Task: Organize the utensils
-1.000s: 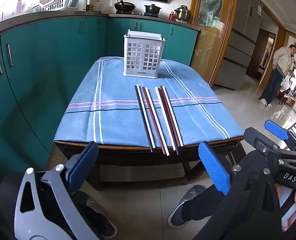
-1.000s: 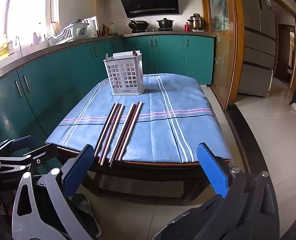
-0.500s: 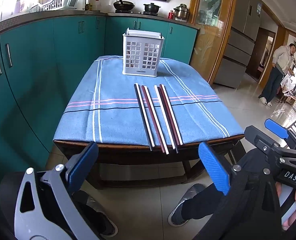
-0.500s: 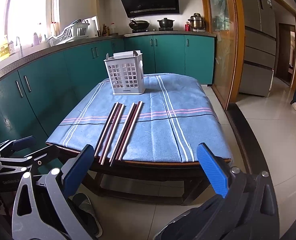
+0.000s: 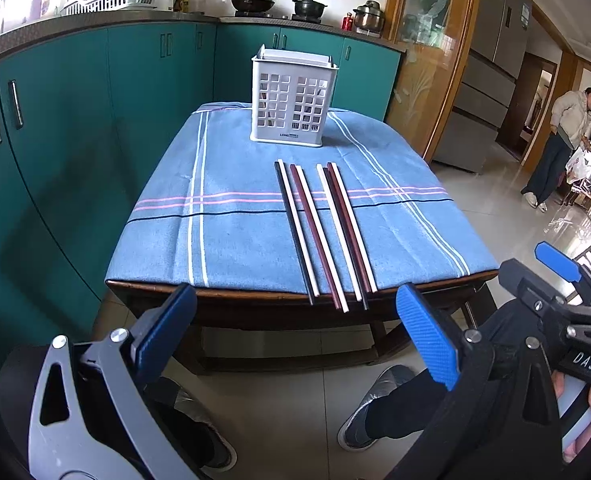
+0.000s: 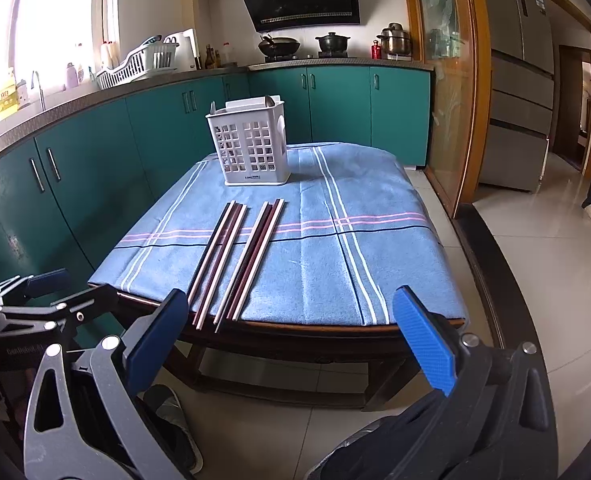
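The left tool (image 5: 295,336) is held low before the near edge of the surface (image 5: 255,312), its blue pads wide apart and holding nothing. The right tool (image 6: 291,336) is at a like height, just to its right, also spread wide and empty. The chopsticks (image 5: 325,232) lie side by side on the blue cloth (image 5: 223,240), ahead of and above both tools, apart from them; their near ends jut slightly past the surface's front edge, between the left tool's pads in its view and just right of the left pad in the right view. Beyond the chopsticks' far ends, near but not touching, stands a white basket (image 5: 293,98) upright on the cloth.
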Tool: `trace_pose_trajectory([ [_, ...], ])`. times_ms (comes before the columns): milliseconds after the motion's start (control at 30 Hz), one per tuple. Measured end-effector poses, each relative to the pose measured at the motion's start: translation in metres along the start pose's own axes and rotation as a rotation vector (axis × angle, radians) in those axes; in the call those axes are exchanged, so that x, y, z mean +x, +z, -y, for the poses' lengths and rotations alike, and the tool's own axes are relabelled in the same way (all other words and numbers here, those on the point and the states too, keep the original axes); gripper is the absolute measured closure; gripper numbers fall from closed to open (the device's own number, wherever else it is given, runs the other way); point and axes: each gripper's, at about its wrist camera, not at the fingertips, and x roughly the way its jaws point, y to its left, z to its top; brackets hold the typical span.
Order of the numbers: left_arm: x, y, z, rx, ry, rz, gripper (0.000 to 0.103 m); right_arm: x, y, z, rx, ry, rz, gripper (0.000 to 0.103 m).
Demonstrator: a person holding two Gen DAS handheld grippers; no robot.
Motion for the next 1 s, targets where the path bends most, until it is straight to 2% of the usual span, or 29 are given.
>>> trace_pose_trajectory([
  [233, 0.020, 0.027, -0.005, 0.008, 0.010, -0.015, 0.004, 0.024, 0.014, 0.010, 0.015, 0.020, -0.031, 0.003],
  [400, 0.052, 0.068, -0.012, 0.027, 0.038, -0.001, 0.004, 0.050, 0.037, 0.024, 0.036, 0.024, -0.030, 0.003],
  [467, 0.073, 0.087, -0.017, 0.028, 0.063, -0.010, 0.004, 0.066, 0.056, 0.032, 0.053, 0.036, -0.019, 0.003],
  [600, 0.129, 0.125, -0.030, 0.007, 0.107, -0.091, 0.004, 0.097, 0.091, 0.036, 0.027, -0.001, 0.007, 0.003],
  [667, 0.159, 0.138, -0.038, -0.018, 0.081, -0.166, 0.004, 0.119, 0.111, 0.036, 0.013, -0.003, -0.002, 0.003],
  [733, 0.190, 0.148, -0.044, -0.037, 0.073, -0.236, 0.006, 0.146, 0.131, 0.034, 0.000, 0.017, -0.028, 0.003],
  [833, 0.221, 0.160, -0.052, -0.049, 0.076, -0.289, 0.012, 0.186, 0.158, 0.032, 0.022, 0.085, -0.092, 0.003],
  [900, 0.235, 0.165, -0.057, -0.061, 0.095, -0.303, 0.012, 0.205, 0.164, 0.032, 0.029, 0.056, -0.103, 0.003],
  [1000, 0.251, 0.166, -0.070, -0.098, 0.091, -0.324, 0.012, 0.222, 0.154, 0.039, 0.035, 0.010, -0.083, 0.003],
])
